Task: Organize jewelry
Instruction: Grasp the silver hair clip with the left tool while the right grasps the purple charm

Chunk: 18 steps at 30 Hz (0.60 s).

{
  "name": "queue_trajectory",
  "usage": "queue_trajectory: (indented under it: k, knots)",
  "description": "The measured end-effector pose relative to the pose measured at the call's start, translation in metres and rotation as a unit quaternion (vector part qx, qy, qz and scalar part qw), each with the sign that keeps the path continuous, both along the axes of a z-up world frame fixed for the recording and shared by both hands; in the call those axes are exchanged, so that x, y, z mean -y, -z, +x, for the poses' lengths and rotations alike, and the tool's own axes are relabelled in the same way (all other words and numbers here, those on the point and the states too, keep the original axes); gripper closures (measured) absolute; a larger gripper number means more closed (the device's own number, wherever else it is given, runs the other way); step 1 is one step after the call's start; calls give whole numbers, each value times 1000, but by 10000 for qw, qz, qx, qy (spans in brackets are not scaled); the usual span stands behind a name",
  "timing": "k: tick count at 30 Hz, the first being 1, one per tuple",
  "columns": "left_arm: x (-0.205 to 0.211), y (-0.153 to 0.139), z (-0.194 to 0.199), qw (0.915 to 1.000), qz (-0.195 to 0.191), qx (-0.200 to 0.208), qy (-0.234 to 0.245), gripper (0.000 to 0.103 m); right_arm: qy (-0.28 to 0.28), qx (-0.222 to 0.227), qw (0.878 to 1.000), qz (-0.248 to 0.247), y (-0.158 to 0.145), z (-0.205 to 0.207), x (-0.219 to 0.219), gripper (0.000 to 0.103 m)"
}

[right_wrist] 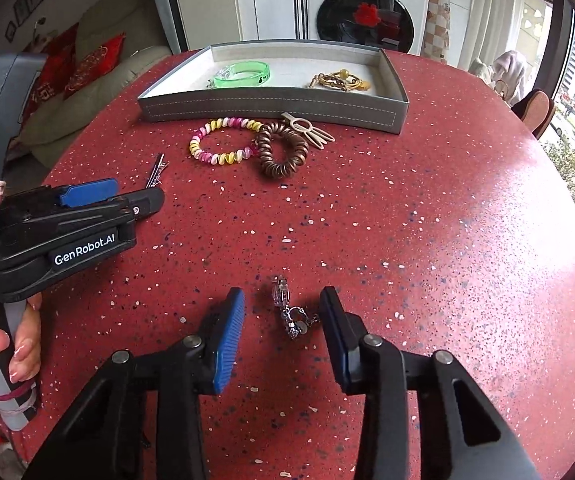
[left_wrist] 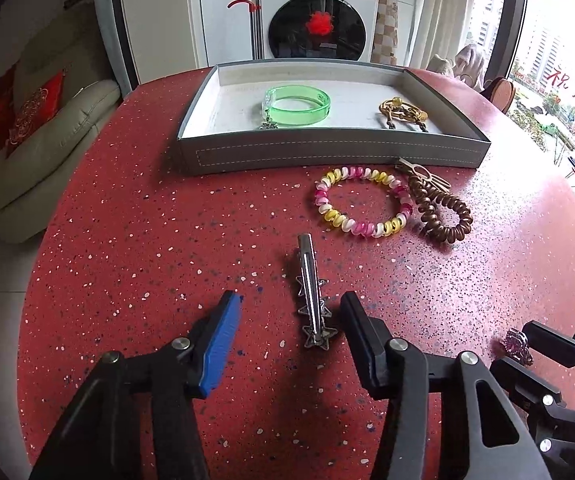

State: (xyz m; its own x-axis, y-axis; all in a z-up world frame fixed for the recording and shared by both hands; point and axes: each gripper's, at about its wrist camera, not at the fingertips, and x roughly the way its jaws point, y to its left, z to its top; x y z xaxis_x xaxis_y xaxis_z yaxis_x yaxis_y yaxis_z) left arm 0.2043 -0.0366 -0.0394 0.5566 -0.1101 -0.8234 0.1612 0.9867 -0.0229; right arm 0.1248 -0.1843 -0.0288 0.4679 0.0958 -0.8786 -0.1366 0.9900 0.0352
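Grey tray [left_wrist: 327,152] far ahead of both grippers holding green bangle [left_wrist: 297,106] and gold beaded bracelet [left_wrist: 403,114], left gripper [left_wrist: 291,312] wide around star hair clip [left_wrist: 312,292] on red worktop [left_wrist: 147,240], right gripper [right_wrist: 283,312] wide around small crystal clip [right_wrist: 287,308].

A home; washing machine [left_wrist: 316,16] beside cushioned sofa [left_wrist: 43,152].

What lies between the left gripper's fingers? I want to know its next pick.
A silver hair clip with star ornaments lies on the red table between the open fingers of the left gripper, untouched, as the left wrist view shows.
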Motion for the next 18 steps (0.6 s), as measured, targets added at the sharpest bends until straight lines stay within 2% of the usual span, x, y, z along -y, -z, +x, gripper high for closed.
queue_trajectory:
  k: [2,4,6,7,8,12,17,18]
  knots:
    - [1,0,-1,10000,9,-4,27,38,-14,3,10000,6,0,-1,0,65]
    - [3,-1,-1,10000,0,-1,78,47,-25,7,10000,-48,0,-1,-1,69]
    - [3,-1,-2,9999,-10,-13,106,50,-21,6,9999,-100,0,-1,-1,74]
    - [4,-2,-2,9999,4,6,119,60,-27,-1,10000,-76,0,-1,0,76]
    - [4,-2,-3,9999,5,11,136,62,-36,-3,10000,-29,-1,-1,0,79]
    - [1,-2,-3,9998,-72,11,164,68,-7,-11,10000,82,-1,-2,2,88]
    - [-6,-4,-4,9991,-380,-28,189,70,17,-1,9996,275,-2,-3,5,88]
    - [-9,-5,-4,9987,-466,-33,195,73,22,11,9994,345,-3,-4,6,88]
